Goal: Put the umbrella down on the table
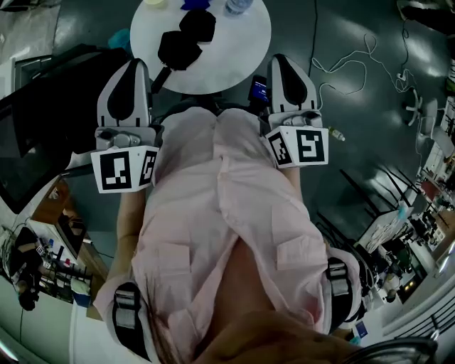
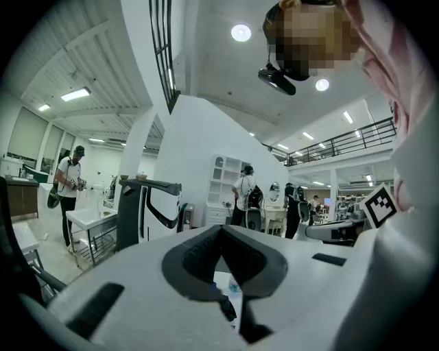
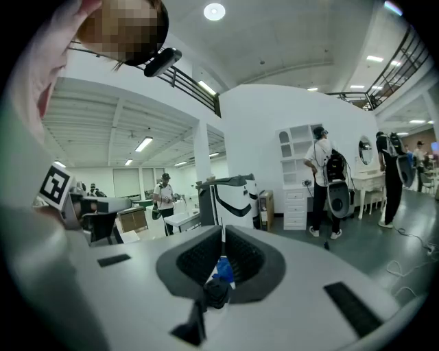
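1. A pale pink shirt, soft and creased, with two flat patch pockets, fills the near part of the head view; black webbing straps with buckles sit at both shoulders
2. Each tool is smooth white moulded plastic, teardrop-shaped from above, with a boxy marker cube of black-and-white squares at its rear
3. The left tool has its dark ribbed pads pressed tip to tip, with nothing clamped between them
4. The right tool has its pads drawn in to a hairline slit and also grips nothing
5. Both tools are held at chest height, short of the bench and apart from the umbrella
6. The bench is round, white and smooth
7. The umbrella lies on the bench, left of its middle: black matt fabric, folded into a short lumpy bundle of two bulges
8. A thin black rod shows at the near rim; whether it belongs to the umbrella I cannot tell
9. At the far rim stand a clear bottle and a blue thing
10. Beyond, the floor is dark grey and glossy, with a white cable looped on it
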`<state>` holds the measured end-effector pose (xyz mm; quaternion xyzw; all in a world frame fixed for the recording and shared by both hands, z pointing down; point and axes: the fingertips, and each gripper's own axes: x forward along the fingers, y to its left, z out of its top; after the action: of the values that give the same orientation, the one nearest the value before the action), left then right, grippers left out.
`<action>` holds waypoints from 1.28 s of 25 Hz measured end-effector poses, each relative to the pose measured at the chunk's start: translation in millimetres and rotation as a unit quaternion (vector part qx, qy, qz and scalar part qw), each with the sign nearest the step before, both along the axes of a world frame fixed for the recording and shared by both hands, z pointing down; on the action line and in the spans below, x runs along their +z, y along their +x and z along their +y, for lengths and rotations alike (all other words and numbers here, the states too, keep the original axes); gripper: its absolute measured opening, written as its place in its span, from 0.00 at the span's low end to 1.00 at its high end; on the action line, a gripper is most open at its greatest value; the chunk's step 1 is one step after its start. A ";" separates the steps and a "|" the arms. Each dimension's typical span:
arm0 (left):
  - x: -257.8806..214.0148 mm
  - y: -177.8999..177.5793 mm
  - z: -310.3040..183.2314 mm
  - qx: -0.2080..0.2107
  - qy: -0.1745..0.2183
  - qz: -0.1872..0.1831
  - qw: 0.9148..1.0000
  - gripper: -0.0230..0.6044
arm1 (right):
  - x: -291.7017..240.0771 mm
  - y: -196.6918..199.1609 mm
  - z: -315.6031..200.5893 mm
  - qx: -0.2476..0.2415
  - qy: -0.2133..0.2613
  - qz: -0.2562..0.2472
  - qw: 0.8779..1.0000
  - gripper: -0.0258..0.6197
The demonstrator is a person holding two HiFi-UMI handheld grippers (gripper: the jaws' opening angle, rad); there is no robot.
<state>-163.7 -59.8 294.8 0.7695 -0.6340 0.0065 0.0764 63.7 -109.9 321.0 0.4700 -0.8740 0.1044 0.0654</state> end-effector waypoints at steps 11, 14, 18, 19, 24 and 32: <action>-4.3 12.5 -2.0 0.008 0.014 0.018 1.000 0.07 | -6.2 20.7 16.0 0.029 0.007 0.035 0.999 0.09; -2.0 15.9 -4.3 0.015 0.010 0.023 1.000 0.07 | -3.6 7.4 18.4 0.014 0.007 0.038 0.999 0.09; 0.4 24.2 -3.2 0.027 0.003 0.027 0.999 0.07 | 0.5 -2.3 27.3 -0.001 0.001 0.045 0.999 0.09; 1.0 26.6 -2.4 0.030 0.001 0.027 0.999 0.07 | 2.1 -2.5 29.8 -0.004 0.000 0.049 0.999 0.09; 4.2 33.5 0.6 0.041 -0.002 0.027 0.999 0.07 | 4.8 3.5 34.5 0.003 -0.003 0.053 0.999 0.09; -0.6 38.1 2.2 0.044 0.005 0.026 0.999 0.07 | 5.4 8.8 37.3 0.007 -0.002 0.050 0.999 0.09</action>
<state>-125.6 -57.6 294.2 0.7969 -0.5975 -0.0130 0.0884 72.5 -72.6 326.4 0.4809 -0.8660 0.0833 0.1090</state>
